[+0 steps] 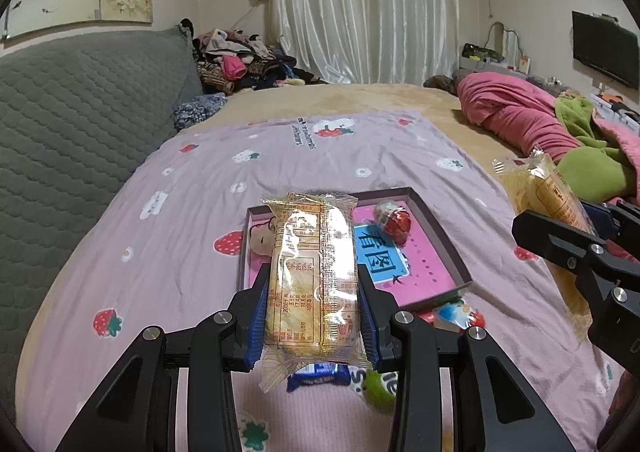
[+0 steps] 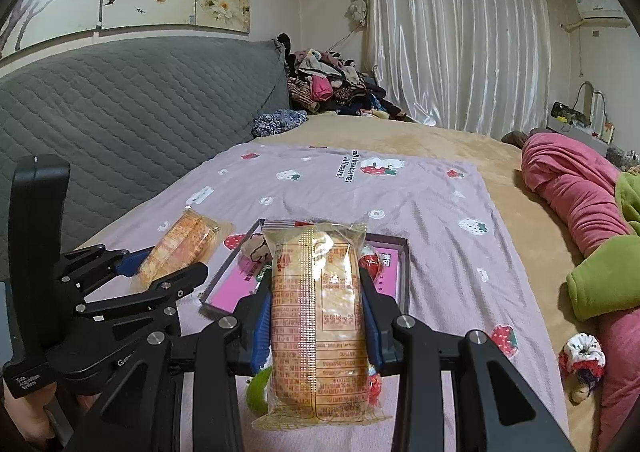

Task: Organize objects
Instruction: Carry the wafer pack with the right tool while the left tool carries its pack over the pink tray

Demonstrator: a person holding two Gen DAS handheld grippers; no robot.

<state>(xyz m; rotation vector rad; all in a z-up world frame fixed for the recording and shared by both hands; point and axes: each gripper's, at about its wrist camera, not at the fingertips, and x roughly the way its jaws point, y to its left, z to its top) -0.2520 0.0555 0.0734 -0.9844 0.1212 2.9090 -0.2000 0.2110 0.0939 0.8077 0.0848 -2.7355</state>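
My left gripper (image 1: 312, 280) is shut on a clear-wrapped yellow snack cake (image 1: 310, 252), held lengthwise above the near end of a shallow pink-lined tray (image 1: 380, 193). A red foil ball (image 1: 398, 224) and a small plush face (image 1: 260, 240) lie in the tray. My right gripper (image 2: 316, 288) is shut on a second wrapped cake (image 2: 320, 316), also over the tray (image 2: 390, 276). Each gripper shows in the other's view: the right gripper (image 1: 576, 218) with its cake (image 1: 536, 188), the left gripper (image 2: 160, 268) with its cake (image 2: 180, 248).
The tray rests on a lilac strawberry-print cloth (image 1: 200, 192) spread over a bed. A blue packet (image 1: 320, 372), a green ball (image 1: 376, 388) and a small figure toy (image 1: 460, 314) lie near the tray. Pink and green blankets (image 2: 580, 188) sit right, a grey quilted backrest (image 1: 80, 112) left.
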